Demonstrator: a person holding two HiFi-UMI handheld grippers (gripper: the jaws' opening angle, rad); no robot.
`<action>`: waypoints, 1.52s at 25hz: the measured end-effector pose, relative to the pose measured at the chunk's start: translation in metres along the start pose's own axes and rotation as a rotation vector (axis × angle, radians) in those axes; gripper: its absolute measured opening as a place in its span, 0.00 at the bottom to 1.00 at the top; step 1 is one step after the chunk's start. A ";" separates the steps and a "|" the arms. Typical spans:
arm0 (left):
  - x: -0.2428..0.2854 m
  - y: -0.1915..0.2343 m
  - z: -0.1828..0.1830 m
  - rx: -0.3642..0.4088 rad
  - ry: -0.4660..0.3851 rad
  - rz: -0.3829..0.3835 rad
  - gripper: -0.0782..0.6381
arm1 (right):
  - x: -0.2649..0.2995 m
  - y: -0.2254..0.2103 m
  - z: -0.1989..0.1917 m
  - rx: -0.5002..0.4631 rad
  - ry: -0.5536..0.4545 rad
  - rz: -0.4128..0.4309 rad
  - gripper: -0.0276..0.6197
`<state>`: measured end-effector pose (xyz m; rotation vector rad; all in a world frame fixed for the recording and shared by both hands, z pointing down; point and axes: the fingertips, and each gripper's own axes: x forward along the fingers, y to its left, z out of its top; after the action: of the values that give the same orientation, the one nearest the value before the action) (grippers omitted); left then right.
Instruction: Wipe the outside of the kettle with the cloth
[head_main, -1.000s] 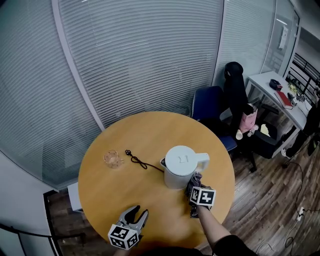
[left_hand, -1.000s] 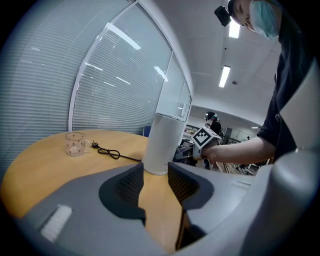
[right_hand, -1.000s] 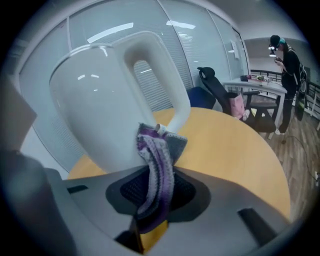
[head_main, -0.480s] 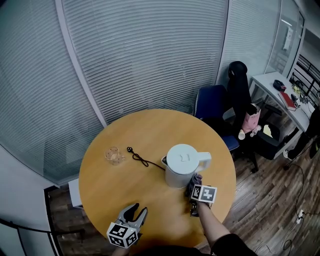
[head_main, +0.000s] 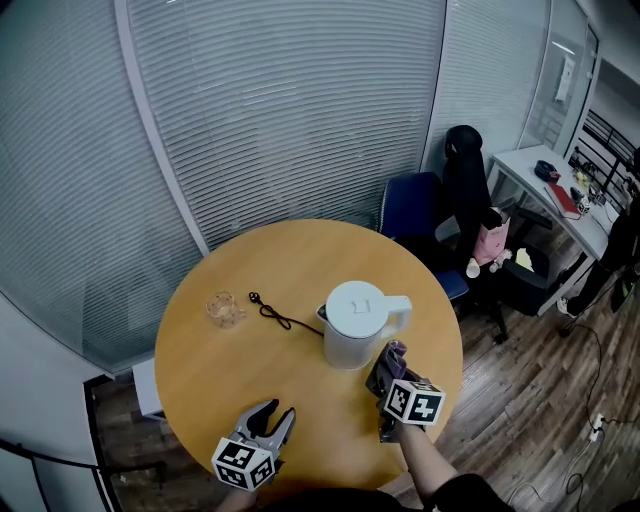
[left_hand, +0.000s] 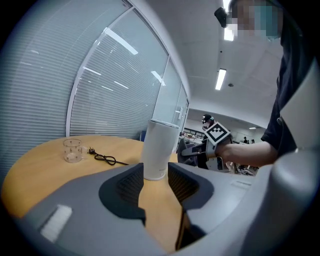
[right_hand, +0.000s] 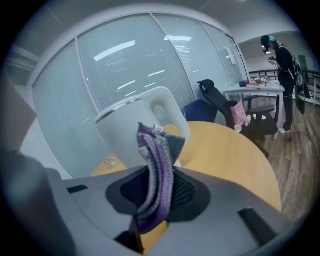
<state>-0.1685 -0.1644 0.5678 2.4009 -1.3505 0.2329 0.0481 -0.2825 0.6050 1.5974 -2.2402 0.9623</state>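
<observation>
We had the round wooden table (head_main: 230, 370) in front of us, with the white kettle (head_main: 355, 325) standing upright a bit right of its middle, handle pointing right. Our left gripper (head_main: 273, 418) hung low over the near edge, well apart from the kettle, jaws spread with only bare tabletop between them. The right gripper (head_main: 385, 375) sat just beside the kettle's near-right side, jaws clamped on the purple-and-grey cloth (head_main: 393, 355). In the right gripper view the cloth (right_hand: 157, 165) stuck up in front of the kettle wall below the handle – touching or not, we couldn't tell. A black cord (head_main: 275, 315) trailed left from the kettle, and a small clear glass (head_main: 224, 309) stood beyond it.
</observation>
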 end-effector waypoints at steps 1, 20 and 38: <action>0.000 -0.002 0.001 0.003 -0.004 -0.005 0.30 | -0.008 0.005 0.003 0.000 -0.016 0.016 0.19; -0.017 -0.056 0.009 0.006 -0.092 0.056 0.13 | -0.132 0.037 0.022 -0.146 -0.149 0.168 0.19; -0.025 -0.119 -0.012 -0.038 -0.150 0.182 0.12 | -0.165 0.009 -0.005 -0.180 -0.069 0.323 0.19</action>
<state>-0.0803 -0.0842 0.5421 2.3048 -1.6279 0.0753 0.1020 -0.1525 0.5183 1.2363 -2.6026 0.7572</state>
